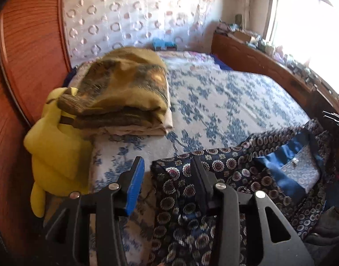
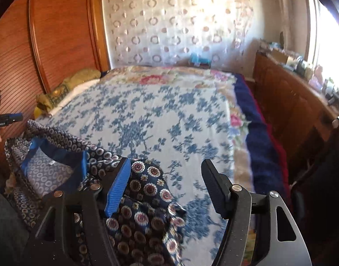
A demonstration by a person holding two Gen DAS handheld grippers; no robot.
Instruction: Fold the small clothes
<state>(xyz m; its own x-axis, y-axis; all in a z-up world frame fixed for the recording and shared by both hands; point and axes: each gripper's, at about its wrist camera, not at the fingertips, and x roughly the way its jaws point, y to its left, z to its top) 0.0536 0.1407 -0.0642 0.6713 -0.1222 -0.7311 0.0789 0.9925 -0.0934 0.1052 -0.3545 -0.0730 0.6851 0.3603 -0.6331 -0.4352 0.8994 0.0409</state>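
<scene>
Navy patterned shirt lies rumpled on the near edge of the blue-flowered bedspread, collar between both tools. Left gripper and right gripper hover over it, tilted downward, jaws spread and holding nothing. Likely between folds; next, each must pinch a shirt edge.

Home bedroom: bed with floral cover, wooden wardrobe, curtain.

Left gripper and right gripper tilt downward, jaws parted, gripping nothing.
</scene>
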